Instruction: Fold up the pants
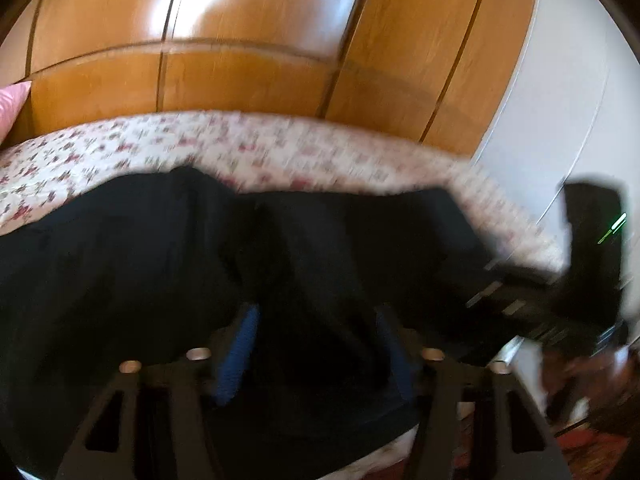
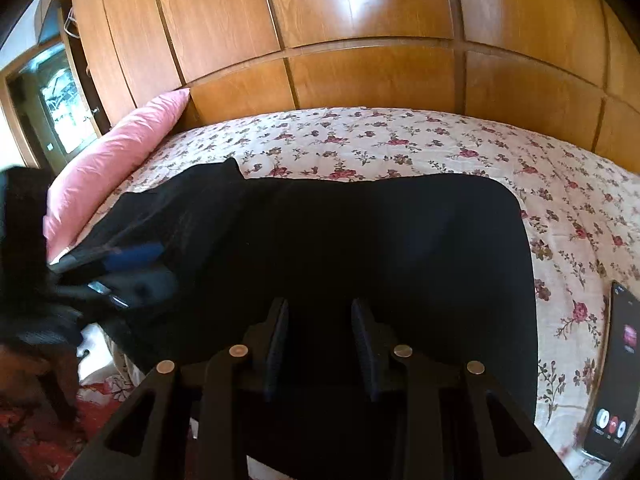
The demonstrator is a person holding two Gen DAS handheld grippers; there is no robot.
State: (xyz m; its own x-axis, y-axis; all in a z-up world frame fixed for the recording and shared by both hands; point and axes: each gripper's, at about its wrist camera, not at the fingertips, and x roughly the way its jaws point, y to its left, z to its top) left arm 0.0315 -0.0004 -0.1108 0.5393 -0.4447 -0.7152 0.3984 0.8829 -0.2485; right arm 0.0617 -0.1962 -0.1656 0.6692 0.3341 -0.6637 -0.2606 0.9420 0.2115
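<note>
Black pants (image 2: 400, 240) lie spread across the floral bedspread (image 2: 400, 140), running left to right. My right gripper (image 2: 320, 340) sits low over their near edge, its jaws narrow, with black cloth filling the gap between the pads. In the left wrist view, which is blurred, the pants (image 1: 160, 260) fill the lower half. My left gripper (image 1: 316, 344) stands over them with its blue pads well apart and a ridge of cloth between them, not pinched. From the right wrist view the left gripper (image 2: 136, 270) is at the pants' left end. The right gripper (image 1: 486, 284) is at their right end.
A pink pillow (image 2: 116, 168) lies at the bed's left end against the wooden wardrobe (image 2: 360, 72). A phone (image 2: 616, 372) with a lit screen rests on the bedspread to the right of the pants. Red patterned floor (image 2: 40, 440) shows below the bed's near edge.
</note>
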